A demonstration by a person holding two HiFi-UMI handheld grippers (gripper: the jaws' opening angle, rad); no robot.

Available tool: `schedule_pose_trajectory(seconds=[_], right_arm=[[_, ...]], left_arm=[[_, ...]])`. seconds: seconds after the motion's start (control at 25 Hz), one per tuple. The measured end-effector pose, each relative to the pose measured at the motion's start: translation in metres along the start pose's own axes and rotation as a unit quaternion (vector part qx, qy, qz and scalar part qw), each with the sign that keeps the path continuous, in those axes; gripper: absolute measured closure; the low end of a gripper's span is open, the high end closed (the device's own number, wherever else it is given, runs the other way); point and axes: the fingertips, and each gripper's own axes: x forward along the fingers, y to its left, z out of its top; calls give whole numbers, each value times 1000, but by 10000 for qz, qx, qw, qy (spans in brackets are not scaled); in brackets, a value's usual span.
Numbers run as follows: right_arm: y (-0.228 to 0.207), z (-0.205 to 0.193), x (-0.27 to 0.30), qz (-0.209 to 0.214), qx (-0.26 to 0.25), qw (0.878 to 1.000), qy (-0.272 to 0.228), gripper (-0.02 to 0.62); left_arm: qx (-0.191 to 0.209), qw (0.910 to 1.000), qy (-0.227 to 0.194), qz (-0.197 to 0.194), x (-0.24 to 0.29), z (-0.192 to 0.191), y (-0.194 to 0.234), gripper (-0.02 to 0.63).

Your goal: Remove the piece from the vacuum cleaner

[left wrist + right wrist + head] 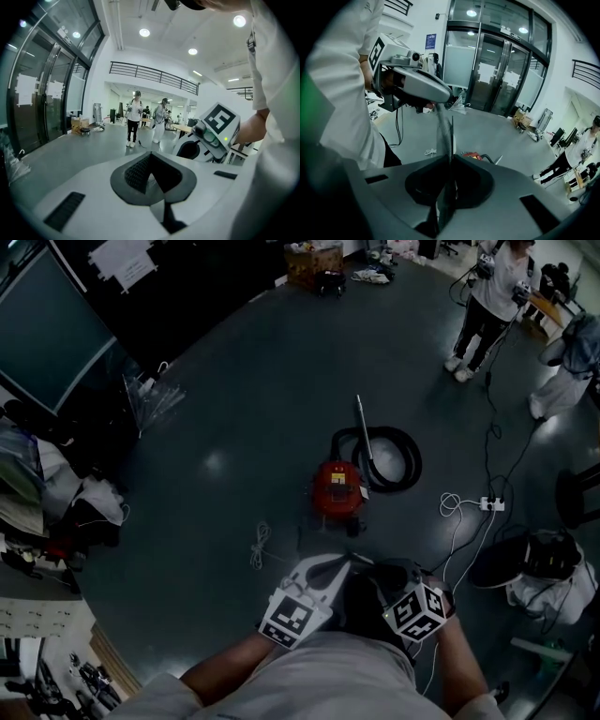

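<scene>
The dark floor (216, 409) is wide and mostly bare; the red vacuum cleaner (337, 488) stands on it ahead of the person, well apart from both grippers. Its black hose (408, 460) lies in a loop just beside the body on the right; the metal tube (366, 442) lies across that loop and points away. I judge that the piece to remove is this tube or the hose, but the joint is too small to tell.

The left gripper (150, 161) and the right gripper (446, 117) are held close to the person's body; on each the fingers are together, with nothing between them. So the step in hand, as I judge it, is only the approach.

To do it well, I would come near and go low first; the fingers should be parted before they reach the vacuum cleaner, not at the last instant. One gripper could steady the red body while the other takes the piece near its joint and pulls along its own line, not sideways. A thin white cable (259, 546) lies on the floor between the person and the vacuum cleaner; it is better to step around it.
</scene>
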Motion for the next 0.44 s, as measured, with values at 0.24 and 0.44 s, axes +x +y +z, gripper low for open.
schedule_pose_trajectory(seconds=[0.24,0.44], right_arm=[[-7,0,6,105,-149,9998,43,558],[-5,2,6,192,-171,9996,74,558]], left_arm=[[-5,10000,41,46,5,2,7,600],[-37,10000,50,34,3,4,6,600]])
